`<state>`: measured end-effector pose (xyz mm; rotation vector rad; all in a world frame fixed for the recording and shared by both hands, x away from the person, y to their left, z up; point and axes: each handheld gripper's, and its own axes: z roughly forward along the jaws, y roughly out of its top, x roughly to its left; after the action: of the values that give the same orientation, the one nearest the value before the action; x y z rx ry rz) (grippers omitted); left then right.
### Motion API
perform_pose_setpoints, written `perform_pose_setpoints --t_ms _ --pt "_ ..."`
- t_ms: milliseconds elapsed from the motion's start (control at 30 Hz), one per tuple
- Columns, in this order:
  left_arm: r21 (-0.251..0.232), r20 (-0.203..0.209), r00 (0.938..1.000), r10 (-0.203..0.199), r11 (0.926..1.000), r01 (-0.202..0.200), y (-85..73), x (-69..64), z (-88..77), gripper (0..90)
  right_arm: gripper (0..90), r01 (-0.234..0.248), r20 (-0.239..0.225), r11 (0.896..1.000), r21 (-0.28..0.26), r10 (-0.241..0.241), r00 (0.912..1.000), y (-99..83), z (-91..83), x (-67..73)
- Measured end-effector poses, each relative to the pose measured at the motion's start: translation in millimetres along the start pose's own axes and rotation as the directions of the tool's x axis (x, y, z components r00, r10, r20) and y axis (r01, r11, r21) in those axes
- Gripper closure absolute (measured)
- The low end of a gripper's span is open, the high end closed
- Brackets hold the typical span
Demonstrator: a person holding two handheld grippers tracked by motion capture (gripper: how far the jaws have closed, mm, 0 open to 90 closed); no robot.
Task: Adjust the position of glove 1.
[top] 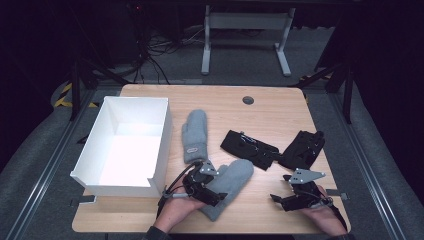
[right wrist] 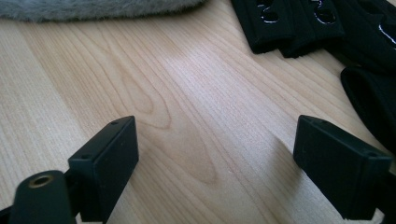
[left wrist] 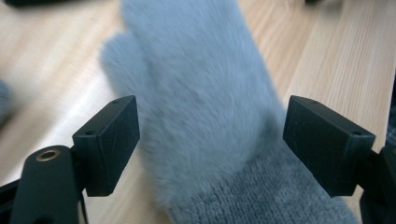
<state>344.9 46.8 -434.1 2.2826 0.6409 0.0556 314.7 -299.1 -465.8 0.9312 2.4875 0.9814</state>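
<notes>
A grey fuzzy mitten (top: 234,179) lies near the table's front edge, its knit cuff toward me. My left gripper (top: 216,194) is open, and its jaws straddle the mitten (left wrist: 201,93) just above the cuff without pressing on it. A second grey mitten (top: 195,134) lies flat farther back, beside the white box (top: 161,145). Two black gloves (top: 248,147) (top: 302,149) lie to the right of the middle. My right gripper (top: 281,198) is held low at the front right, open over bare wood (right wrist: 187,116), with the black gloves (right wrist: 294,23) ahead of it.
The open white cardboard box stands on the left part of the wooden table (top: 270,112). A round cable grommet (top: 248,100) sits near the far edge. Beyond the table are desk legs and cables on the floor.
</notes>
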Motion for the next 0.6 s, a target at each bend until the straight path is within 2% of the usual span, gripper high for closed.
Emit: perform_pose_setpoints --t_ms 167,300,433,467,500,600 --pt "-0.042 -0.079 0.9959 -0.044 0.9983 0.041 18.3 13.5 -11.9 21.1 12.0 -0.014 -0.010 1.000 -0.010 0.014 0.9999 -1.8 1.3 -0.9" --pt "-0.071 -0.149 0.9823 -0.113 0.9921 0.103 34.3 32.4 -14.6 23.1 10.3 -0.017 -0.010 1.000 -0.024 0.017 0.9998 -3.3 2.3 -0.7" --pt "-0.084 -0.225 0.9603 -0.164 0.9853 0.149 46.6 52.5 -13.0 23.1 10.1 -0.016 -0.011 0.999 -0.030 0.016 0.9998 -4.1 2.4 -0.8" --pt "-0.084 -0.225 0.9603 -0.164 0.9853 0.149 46.6 52.5 -13.0 23.1 10.1 -0.017 -0.011 0.999 -0.031 0.017 0.9998 -4.3 2.3 -0.8" --pt "-0.089 -0.257 0.9483 -0.186 0.9817 0.169 49.6 59.4 -11.9 23.1 10.1 -0.017 -0.011 0.999 -0.031 0.017 0.9998 -4.3 2.3 -0.8" --pt "-0.078 -0.303 0.9276 -0.219 0.9757 0.205 54.1 73.0 -7.5 23.0 10.1 -0.017 -0.011 0.999 -0.034 0.017 0.9998 -4.5 2.5 -0.8"
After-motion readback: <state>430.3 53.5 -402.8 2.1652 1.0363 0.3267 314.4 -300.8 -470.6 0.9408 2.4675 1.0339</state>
